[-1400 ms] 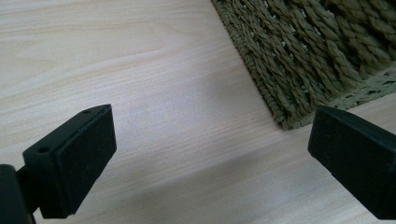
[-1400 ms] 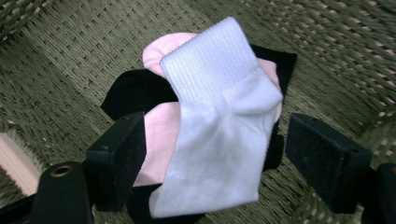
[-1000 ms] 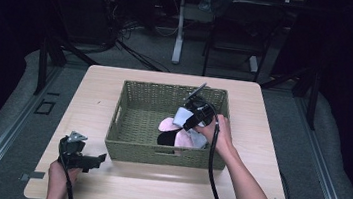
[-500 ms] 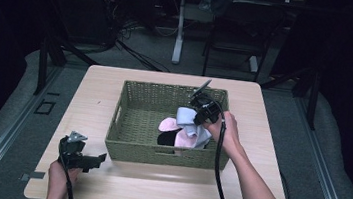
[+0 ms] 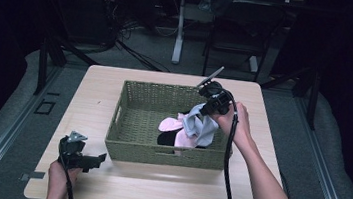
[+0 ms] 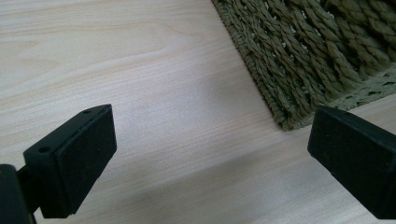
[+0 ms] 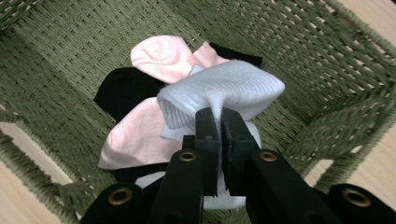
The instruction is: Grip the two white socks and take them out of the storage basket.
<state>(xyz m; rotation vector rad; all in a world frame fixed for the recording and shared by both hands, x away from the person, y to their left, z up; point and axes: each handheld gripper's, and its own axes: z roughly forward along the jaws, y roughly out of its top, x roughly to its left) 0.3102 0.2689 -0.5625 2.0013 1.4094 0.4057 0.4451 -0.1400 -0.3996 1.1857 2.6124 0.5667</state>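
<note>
Right gripper [image 7: 218,122] pinches white sock [image 7: 224,91] above basket [image 5: 131,147], right side. Left gripper [image 6: 208,154] wide, empty, near counter [image 5: 154,192] front-left corner.

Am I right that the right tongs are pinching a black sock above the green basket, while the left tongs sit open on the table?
Not quite: the sock in the right tongs is white, not black, as the right gripper view shows. It does hang above the green basket, and the left tongs do sit open on the table.

Socks [image 5: 181,130] in basket [image 5: 127,119], basket mid-table [image 5: 255,189].
</note>
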